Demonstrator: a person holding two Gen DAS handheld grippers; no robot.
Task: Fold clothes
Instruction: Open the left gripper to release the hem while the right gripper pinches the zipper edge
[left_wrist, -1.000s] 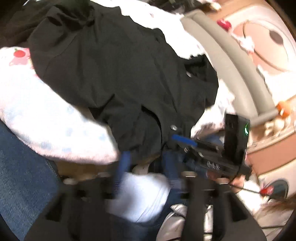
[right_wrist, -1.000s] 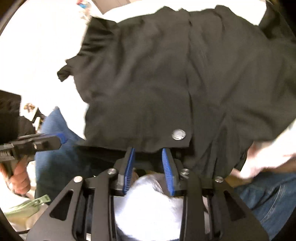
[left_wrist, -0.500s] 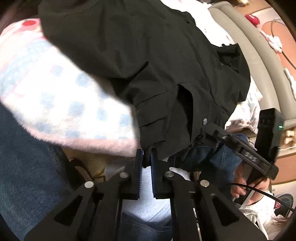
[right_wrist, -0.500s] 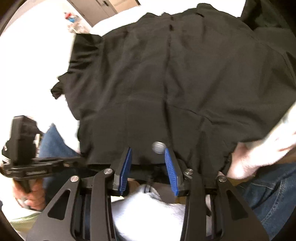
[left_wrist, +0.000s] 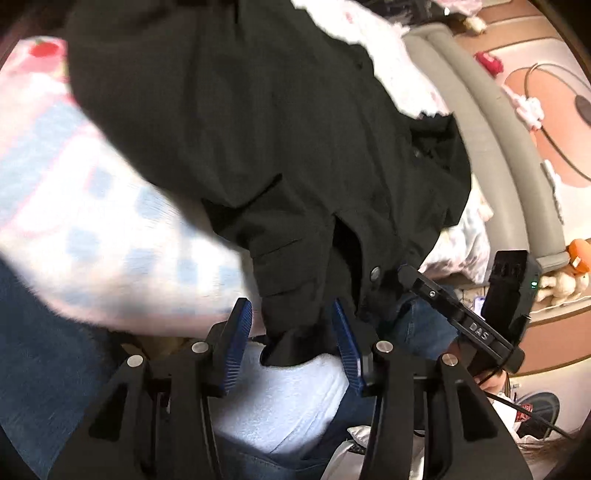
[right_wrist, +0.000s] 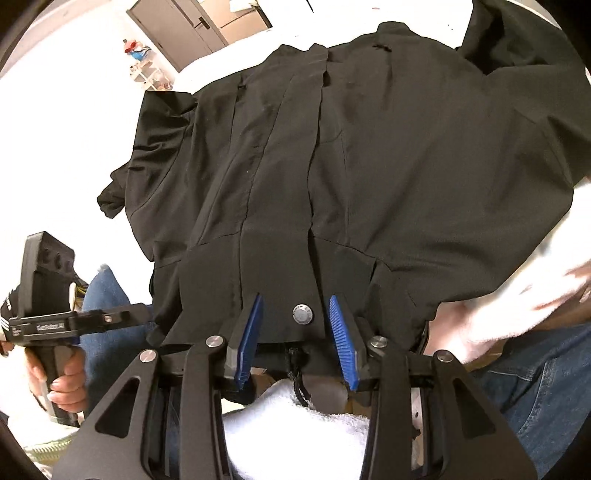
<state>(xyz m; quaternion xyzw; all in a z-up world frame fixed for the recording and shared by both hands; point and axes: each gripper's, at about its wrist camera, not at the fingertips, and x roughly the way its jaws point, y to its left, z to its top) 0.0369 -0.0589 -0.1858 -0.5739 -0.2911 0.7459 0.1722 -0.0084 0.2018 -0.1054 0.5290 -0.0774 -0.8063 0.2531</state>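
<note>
So the black jacket (right_wrist: 351, 166) is spread out across a white bed (right_wrist: 66, 122), with its hem hanging toward the person's lap. Both tongs are right at that hem. The left gripper (left_wrist: 291, 332) has its jaws apart with a corner of the hem sitting between the blue pads, not pinched as far as I can see. Same on the other side: the right gripper (right_wrist: 301, 332) is spread wide and straddles the hem where the snap (right_wrist: 302, 314) sits, pads clear of the cloth.

My read is that this fits either lining up a grab on the hem or having just let it go after laying the jacket flat, and one look can't settle which. Either way the jacket isn't folded yet: the body lies open in one layer and a sleeve (right_wrist: 122, 184) is bunched out at the bed's left side.

Whatever fold comes next needs a pinch that catches the hem fabric itself, not the drawcord (right_wrist: 295, 365) dangling under it or the white towel (right_wrist: 295, 432) on the lap.

Room-wise: loads of bare bed off the left side of the jacket in the right view. The other side is tight, with a fluffy pink blanket (left_wrist: 92, 240) tucked right against and under the jacket, and a grey padded rail (left_wrist: 491, 140) runs along the bed's far edge.
</note>
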